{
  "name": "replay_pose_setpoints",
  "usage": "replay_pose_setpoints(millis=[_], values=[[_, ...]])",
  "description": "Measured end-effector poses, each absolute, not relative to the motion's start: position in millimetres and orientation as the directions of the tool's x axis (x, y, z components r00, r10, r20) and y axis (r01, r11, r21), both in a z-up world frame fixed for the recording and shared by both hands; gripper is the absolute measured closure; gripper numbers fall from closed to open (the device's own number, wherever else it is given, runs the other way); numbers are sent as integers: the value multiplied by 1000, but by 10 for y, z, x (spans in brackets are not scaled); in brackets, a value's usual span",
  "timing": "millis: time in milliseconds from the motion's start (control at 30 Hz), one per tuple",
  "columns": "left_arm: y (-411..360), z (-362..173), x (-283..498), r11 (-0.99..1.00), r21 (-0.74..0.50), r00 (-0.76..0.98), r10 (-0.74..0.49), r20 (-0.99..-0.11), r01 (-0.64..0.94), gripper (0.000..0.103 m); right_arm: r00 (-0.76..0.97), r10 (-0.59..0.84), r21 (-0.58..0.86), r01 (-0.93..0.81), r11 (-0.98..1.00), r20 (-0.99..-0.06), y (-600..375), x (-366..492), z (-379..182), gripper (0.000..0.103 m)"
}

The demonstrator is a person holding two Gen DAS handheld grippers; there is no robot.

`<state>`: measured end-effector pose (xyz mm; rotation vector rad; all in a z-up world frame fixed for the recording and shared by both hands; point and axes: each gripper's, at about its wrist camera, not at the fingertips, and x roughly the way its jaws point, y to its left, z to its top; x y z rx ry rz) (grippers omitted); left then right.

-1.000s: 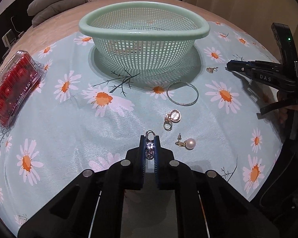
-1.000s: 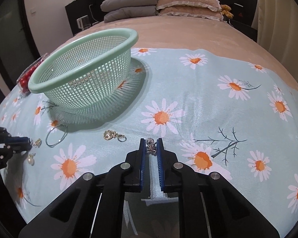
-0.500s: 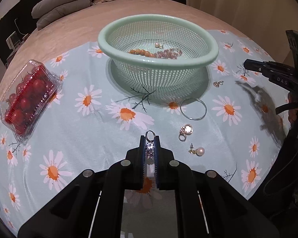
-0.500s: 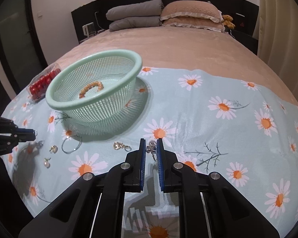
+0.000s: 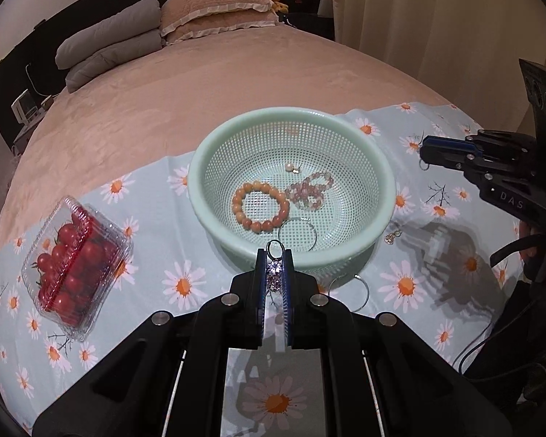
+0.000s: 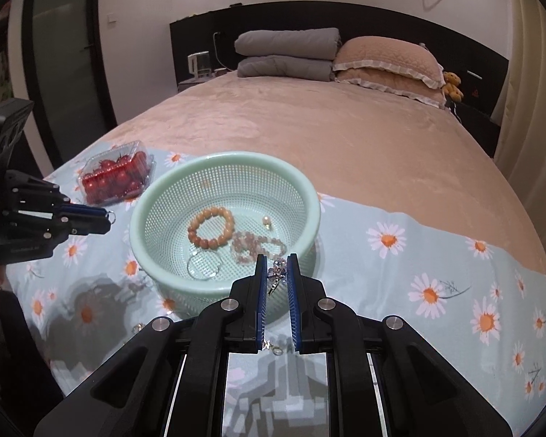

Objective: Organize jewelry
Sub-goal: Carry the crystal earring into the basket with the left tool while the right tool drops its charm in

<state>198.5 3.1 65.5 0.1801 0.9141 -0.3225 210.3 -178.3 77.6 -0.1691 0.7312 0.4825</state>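
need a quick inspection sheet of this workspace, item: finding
surface: daisy-print cloth over a bed.
job's things: green basket holds an orange bead bracelet, pink bead bracelet, pearl earring and a thin hoop; another hoop and an earring lie on the cloth.
clutter: cherry tomato box.
grippers: left gripper shut on a crystal earring; right gripper shut on a crystal charm.
cables: black cable at right.
surroundings: pillows, folded blankets, headboard.

A basket (image 5: 378, 178) sits mid-cloth on the bed (image 5: 200, 83), two bead bracelets (image 5: 260, 205) and a hoop (image 5: 297, 233) lying inside it. Left of it, a tomato box (image 5: 74, 269). Near its right side, another hoop (image 5: 347, 291) and a small earring (image 5: 392, 236) lie on the cloth (image 5: 156, 287). Pillows (image 5: 214, 11) lie far behind.
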Motion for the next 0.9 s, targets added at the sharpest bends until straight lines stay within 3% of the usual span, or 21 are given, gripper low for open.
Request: replay_pose_setpoints(millis=[267,633,900], values=[[-148,688,2299,920,9,564,-233,-792,393,95,622,376,6,-513,859,-687,-1484,2421,772,93],[-227,256,2734,912,-19,492,-238,-837,410,95,561,391,35,-540,841,-730,-1312,2753,411,93],[-152,206,2801,925,-13,514,-223,-828,380,94,582,409,55,-529,847,-703,-1386,2784,372,90]])
